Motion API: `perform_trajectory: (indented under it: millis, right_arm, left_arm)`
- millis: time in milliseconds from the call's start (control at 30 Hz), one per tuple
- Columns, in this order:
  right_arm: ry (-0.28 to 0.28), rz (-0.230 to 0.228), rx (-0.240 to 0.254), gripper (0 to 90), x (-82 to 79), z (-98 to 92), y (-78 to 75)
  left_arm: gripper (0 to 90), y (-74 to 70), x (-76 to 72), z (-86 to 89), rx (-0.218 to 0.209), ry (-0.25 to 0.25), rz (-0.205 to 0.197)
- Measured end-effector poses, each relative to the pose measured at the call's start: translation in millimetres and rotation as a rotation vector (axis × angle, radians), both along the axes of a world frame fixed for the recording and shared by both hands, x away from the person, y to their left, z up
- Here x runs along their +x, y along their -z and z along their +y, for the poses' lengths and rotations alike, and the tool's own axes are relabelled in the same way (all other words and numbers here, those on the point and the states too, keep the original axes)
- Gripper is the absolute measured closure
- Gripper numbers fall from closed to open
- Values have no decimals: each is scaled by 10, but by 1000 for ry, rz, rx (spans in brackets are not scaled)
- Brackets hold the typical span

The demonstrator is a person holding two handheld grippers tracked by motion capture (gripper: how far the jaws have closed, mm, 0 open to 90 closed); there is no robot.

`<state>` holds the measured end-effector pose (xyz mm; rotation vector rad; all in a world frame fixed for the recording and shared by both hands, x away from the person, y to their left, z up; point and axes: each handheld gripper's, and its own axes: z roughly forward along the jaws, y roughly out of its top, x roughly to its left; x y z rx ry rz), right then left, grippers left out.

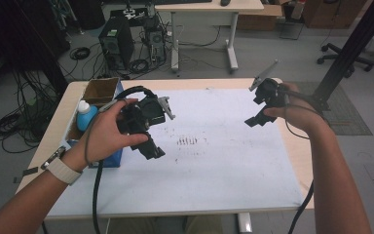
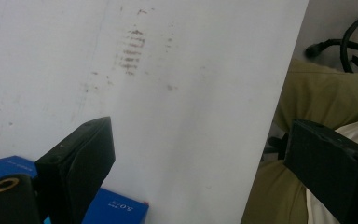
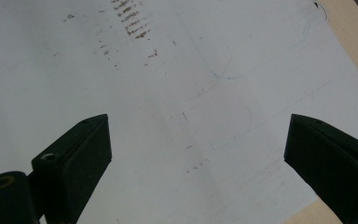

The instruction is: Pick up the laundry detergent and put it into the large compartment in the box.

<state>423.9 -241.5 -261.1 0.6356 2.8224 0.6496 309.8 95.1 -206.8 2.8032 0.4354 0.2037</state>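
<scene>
Two grippers hung above the white sheet (image 1: 214, 161) on the counter, holding nothing. From above, the left gripper (image 1: 148, 131) was nearer the blue box (image 1: 108, 157) at the counter's left edge, where a white-capped bottle (image 1: 85, 114) stood; the right gripper (image 1: 259, 118) was well apart, near the right edge. Along the left fingers (image 2: 81, 163), spread wide, the box (image 2: 116, 210) lay just beside, cut off by the frame. The right fingers (image 3: 79, 154) gaped wide over smudged sheet (image 3: 186, 93).
</scene>
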Motion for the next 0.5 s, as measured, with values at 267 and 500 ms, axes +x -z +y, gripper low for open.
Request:
perform_trajectory:
  millis: [267, 500]
  right_arm:
    - [-1, -2, 1, 75, -8, -4, -4]
    - [1, -3, 3, 75, -13, -18, -8]
  left_arm:
    - [86, -7, 4, -5, -2, -4, -1]
    - [86, -7, 1, -16, 3, -6, 0]
